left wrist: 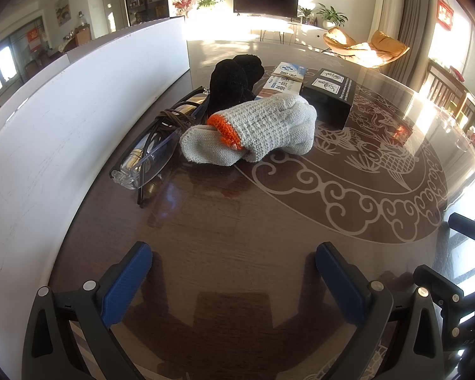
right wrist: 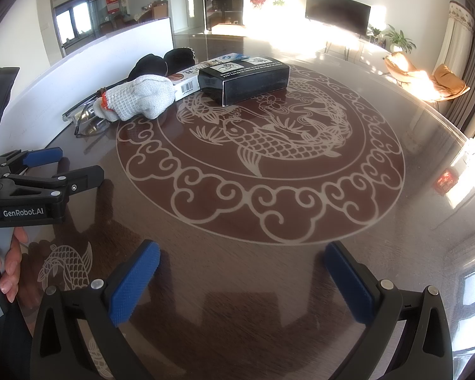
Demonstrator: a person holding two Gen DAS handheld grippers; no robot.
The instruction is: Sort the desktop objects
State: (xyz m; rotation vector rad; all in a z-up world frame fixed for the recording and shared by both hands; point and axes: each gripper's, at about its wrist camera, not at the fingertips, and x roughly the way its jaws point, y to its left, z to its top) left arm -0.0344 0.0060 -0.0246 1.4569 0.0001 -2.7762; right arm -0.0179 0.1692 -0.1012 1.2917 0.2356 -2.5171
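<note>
Both claws, the left gripper (left wrist: 234,274) and right gripper (right wrist: 242,272), hover wide open and empty, while ahead the knit glove (left wrist: 256,129), safety glasses (left wrist: 148,158) and black box (right wrist: 243,79) lie clustered, sorting seemingly unstarted.

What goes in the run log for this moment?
left gripper: open, empty | right gripper: open, empty | white glove, black box: untouched on table

Both grippers hang low with their blue-padded jaws spread wide and nothing between them. The left gripper (left wrist: 234,266) sits just beside the right gripper (right wrist: 242,266). A hand (right wrist: 3,269) grips the left one's handle.
</note>
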